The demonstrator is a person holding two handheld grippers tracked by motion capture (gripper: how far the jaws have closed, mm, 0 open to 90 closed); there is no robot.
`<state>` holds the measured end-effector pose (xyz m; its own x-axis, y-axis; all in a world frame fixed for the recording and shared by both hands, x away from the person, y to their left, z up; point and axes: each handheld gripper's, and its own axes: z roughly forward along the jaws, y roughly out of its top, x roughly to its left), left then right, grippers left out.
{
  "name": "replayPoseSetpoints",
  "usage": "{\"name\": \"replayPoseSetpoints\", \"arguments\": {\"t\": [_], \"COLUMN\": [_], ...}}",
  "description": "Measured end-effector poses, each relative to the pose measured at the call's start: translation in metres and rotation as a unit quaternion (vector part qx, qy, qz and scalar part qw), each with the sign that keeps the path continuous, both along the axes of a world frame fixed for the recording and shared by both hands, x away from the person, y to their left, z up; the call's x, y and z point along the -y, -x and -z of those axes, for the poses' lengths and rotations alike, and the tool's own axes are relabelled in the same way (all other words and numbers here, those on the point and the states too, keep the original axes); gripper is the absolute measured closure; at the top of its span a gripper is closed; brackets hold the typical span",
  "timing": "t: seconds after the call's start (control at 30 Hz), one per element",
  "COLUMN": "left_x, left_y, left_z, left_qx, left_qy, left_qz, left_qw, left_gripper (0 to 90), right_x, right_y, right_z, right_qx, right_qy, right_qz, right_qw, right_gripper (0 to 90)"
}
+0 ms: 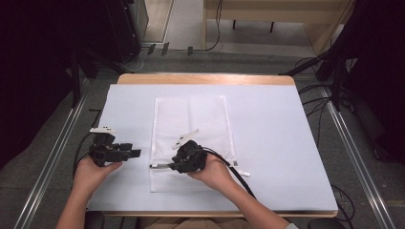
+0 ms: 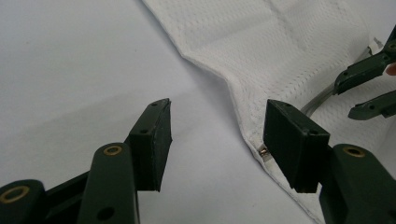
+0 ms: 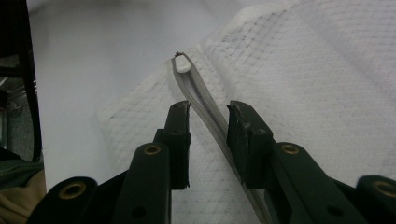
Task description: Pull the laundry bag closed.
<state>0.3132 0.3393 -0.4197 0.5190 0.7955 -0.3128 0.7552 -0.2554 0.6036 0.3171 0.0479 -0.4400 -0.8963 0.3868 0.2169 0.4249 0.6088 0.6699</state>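
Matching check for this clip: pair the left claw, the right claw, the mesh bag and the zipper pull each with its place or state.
1. left claw
2. right claw
3. mesh bag
4. zipper pull

a. white, at the bag's edge
b. open beside the bag's edge
c. open, jaws either side of the zipper strip
d. flat on the table mat

Pairs: 1-b, 2-c, 3-d, 4-a

The mesh bag (image 1: 191,138) is laid flat on the table (image 1: 267,124), about midway across it and toward the person's edge. The left gripper (image 1: 136,153) is held just left of the bag's left edge, clear of it. The right gripper (image 1: 157,166) is set over the bag's near left part, its jaws placed either side of the zip pull strap (image 3: 205,107) lying on the bag.
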Motion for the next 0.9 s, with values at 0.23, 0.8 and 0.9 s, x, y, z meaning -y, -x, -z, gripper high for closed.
{"name": "replayPoseSetpoints", "arguments": {"t": [0.23,0.8,0.9], "left_x": [-0.001,-0.003,-0.004], "left_y": [0.000,0.005,0.005], "left_z": [0.000,0.000,0.000], "left_qx": [0.000,0.002,0.002], "left_qy": [0.001,0.000,0.001], "left_qz": [-0.001,-0.004,-0.005], "left_qw": [1.0000,1.0000,1.0000], "left_gripper": [42.4,42.4,42.4], "right_x": [-0.010,-0.038,-0.041], "right_y": [0.003,0.004,0.003], "right_z": [0.006,0.018,0.020], "right_qx": [-0.007,-0.015,-0.020], "right_qy": [-0.002,0.000,0.001], "right_qz": [-0.007,-0.023,-0.026], "right_qw": [0.9999,0.9996,0.9995], "right_gripper": [73.3,77.6,76.4]}}
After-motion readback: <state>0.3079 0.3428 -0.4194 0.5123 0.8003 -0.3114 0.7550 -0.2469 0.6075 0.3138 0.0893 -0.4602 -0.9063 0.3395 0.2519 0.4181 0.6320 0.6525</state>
